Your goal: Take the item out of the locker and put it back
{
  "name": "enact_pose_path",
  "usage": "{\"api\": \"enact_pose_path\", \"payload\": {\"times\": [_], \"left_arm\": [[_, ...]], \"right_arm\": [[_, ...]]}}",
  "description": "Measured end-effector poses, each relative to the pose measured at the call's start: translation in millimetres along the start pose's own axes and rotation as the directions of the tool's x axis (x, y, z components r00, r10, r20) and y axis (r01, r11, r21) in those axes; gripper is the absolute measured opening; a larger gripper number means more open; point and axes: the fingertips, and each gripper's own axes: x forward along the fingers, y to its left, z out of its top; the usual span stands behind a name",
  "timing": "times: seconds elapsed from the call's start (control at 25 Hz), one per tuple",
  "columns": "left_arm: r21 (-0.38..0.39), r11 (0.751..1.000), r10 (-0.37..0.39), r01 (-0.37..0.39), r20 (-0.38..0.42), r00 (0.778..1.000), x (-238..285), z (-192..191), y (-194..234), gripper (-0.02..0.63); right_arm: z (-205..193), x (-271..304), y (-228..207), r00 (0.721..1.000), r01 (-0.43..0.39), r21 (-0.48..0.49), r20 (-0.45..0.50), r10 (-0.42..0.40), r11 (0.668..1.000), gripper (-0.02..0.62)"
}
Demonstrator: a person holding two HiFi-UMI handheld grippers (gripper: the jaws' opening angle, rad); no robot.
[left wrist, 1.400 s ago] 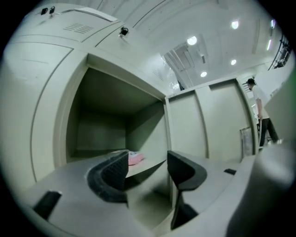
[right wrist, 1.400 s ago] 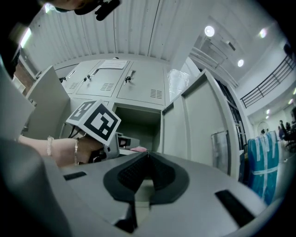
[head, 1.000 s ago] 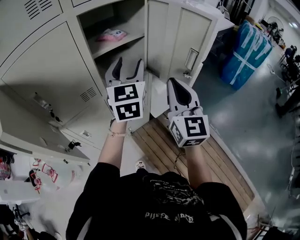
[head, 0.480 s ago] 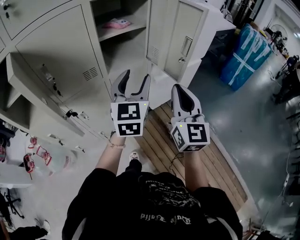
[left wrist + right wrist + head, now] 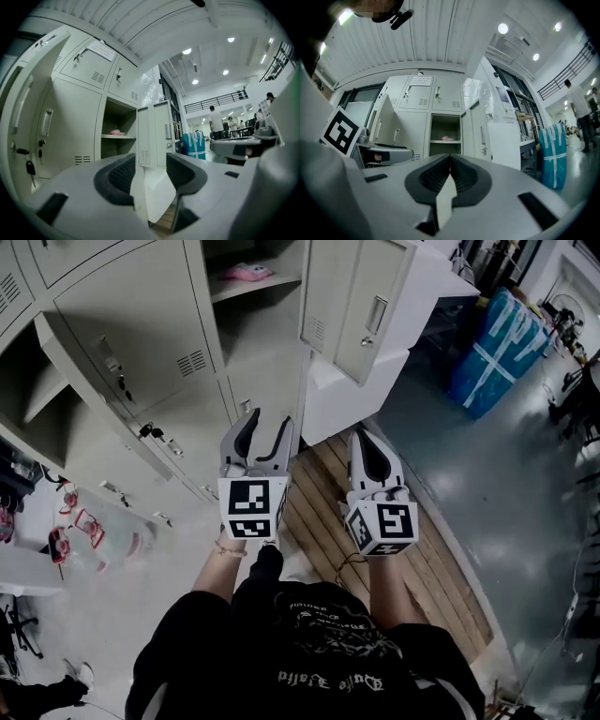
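Left tongs (image 5: 265,425): jaws apart, just been closing a little, nothing between them. Right tongs (image 5: 367,439): jaws pressed together at the tips, empty. Both are held level, side by side, well apart from the locker (image 5: 262,334). The locker door (image 5: 361,306) is swung open to the right. Pink item (image 5: 248,271) lies on the shelf (image 5: 267,284) inside the open compartment, far beyond both tongs, untouched. A wooden slatted platform (image 5: 314,521) lies on the floor beneath the tongs.
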Motion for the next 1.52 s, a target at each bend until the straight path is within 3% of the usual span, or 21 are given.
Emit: {"api": "enact_pose_path", "payload": {"times": [0.52, 1.12, 1.36, 1.52], "left_arm": [[-0.022, 0.998, -0.062, 0.06, -0.053, 0.997, -55.3, -55.6, -35.5, 0.204], [-0.061, 0.997, -0.052, 0.046, -0.103, 0.993, -104.3, -100.9, -43.1, 0.186], [-0.107, 0.994, -0.03, 0.018, -0.112, 0.993, -112.2, -110.4, -35.5, 0.055], [-0.135, 0.99, -0.052, 0.037, -0.106, 0.993, -113.8, -112.7, -38.1, 0.012]], "right_arm": [[-54.0, -59.4, -0.8, 0.995, 0.036, 0.006, -0.094, -0.036, 0.999, 0.005], [-94.6, -94.1, 11.8, 0.985, 0.029, 0.026, -0.169, -0.024, 0.999, 0.005], [-102.9, -93.5, 28.1, 0.982, -0.02, 0.046, -0.187, 0.029, 0.999, 0.005], [-106.7, -91.5, 33.8, 0.98, -0.04, 0.052, -0.191, 0.049, 0.998, 0.005]]}}
